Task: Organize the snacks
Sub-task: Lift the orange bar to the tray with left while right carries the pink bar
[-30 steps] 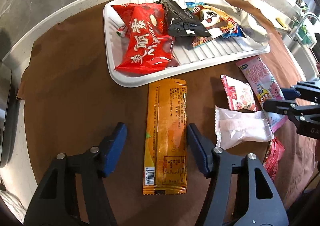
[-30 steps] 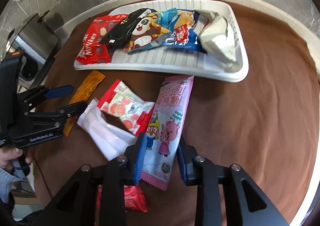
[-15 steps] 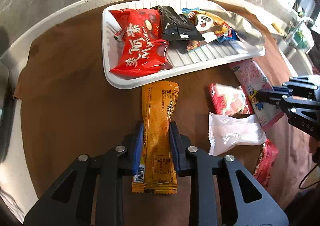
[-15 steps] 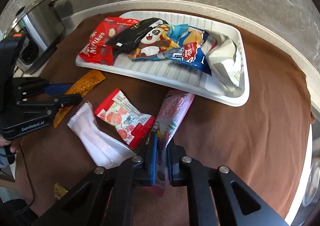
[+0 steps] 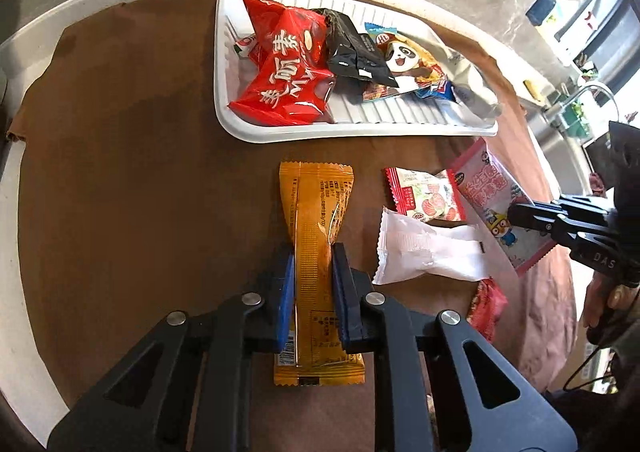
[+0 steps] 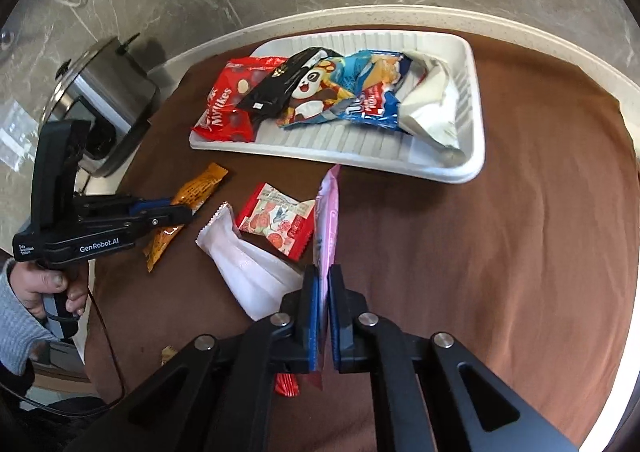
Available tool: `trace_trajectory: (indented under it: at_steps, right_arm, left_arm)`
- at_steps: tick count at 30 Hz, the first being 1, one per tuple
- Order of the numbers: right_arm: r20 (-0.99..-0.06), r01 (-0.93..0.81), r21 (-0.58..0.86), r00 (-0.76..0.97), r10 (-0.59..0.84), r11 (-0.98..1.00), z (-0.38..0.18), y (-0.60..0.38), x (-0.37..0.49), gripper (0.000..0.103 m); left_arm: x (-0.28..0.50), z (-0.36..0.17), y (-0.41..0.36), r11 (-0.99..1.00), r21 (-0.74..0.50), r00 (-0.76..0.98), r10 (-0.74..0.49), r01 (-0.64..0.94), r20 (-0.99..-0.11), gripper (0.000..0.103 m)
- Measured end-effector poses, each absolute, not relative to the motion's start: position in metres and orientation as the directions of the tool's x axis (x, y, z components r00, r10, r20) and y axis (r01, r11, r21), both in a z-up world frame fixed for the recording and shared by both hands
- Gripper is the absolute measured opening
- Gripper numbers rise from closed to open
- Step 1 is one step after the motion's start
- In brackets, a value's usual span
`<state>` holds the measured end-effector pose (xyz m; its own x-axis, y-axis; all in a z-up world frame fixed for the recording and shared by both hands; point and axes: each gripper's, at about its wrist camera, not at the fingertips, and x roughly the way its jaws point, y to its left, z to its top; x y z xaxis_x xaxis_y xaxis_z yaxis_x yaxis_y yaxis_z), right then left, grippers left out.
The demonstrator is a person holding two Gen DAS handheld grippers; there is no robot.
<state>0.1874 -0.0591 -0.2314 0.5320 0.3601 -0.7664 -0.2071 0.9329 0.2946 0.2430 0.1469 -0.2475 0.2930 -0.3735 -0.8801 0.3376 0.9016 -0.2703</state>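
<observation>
The orange snack bar (image 5: 316,236) and pink candy packet (image 6: 326,228) are now clamped by the left gripper (image 5: 313,292) and right gripper (image 6: 324,316), which were open a second ago, ready for the tray (image 5: 360,130).

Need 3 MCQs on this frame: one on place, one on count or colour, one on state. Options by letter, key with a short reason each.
1. Where does the white packet lie?
A. in the tray
B. on the brown cloth, beside the orange packet
C. on the steel cooker

2. What colour is the packet in the left gripper?
A. green
B. orange
C. black

3. What state is the right gripper in?
A. wide open over the tray
B. shut on nothing
C. shut on the pink packet

Key:
1 B: it rests on the brown cloth, outside the white tray, to the right of the orange packet.
2 B: the blue pads pinch an orange wrapper.
3 C: the pink packet stands edge-on, clamped between its pads.
</observation>
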Motion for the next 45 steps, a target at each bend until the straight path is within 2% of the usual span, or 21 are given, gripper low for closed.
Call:
trace_trajectory:
  at_steps: [17,23,31,38,45]
  right_arm:
    - [-0.678,-0.208,0.472,0.536,0.503,0.857,-0.206,-0.071,0.172,0.006]
    - [-0.598,-0.186,0.608,0.532,0.600,0.772,-0.197,-0.083,0.175,0.006]
    - [-0.435,-0.143,0.778,0.581,0.689,0.612,-0.184,-0.111,0.192,0.006]
    - [-0.338,-0.124,0.830,0.664,0.667,0.545,-0.174,-0.130,0.227,0.006]
    - [-0.330,-0.079,0.840,0.711,0.621,0.536,-0.177,-0.139,0.273,0.007]
  left_arm:
    - [0.229,-0.199,0.156,0.843,-0.404,0.299,-0.512,0.355,-0.806,0.015]
    - [0.234,-0.183,0.154,0.816,-0.455,0.304,-0.562,0.357,-0.769,0.015]
    - [0.253,-0.172,0.159,0.777,-0.538,0.309,-0.626,0.328,-0.715,0.015]
    - [0.292,-0.165,0.154,0.759,-0.573,0.338,-0.651,0.310,-0.679,0.015]
    - [0.341,-0.167,0.136,0.768,-0.567,0.366,-0.640,0.297,-0.676,0.016]
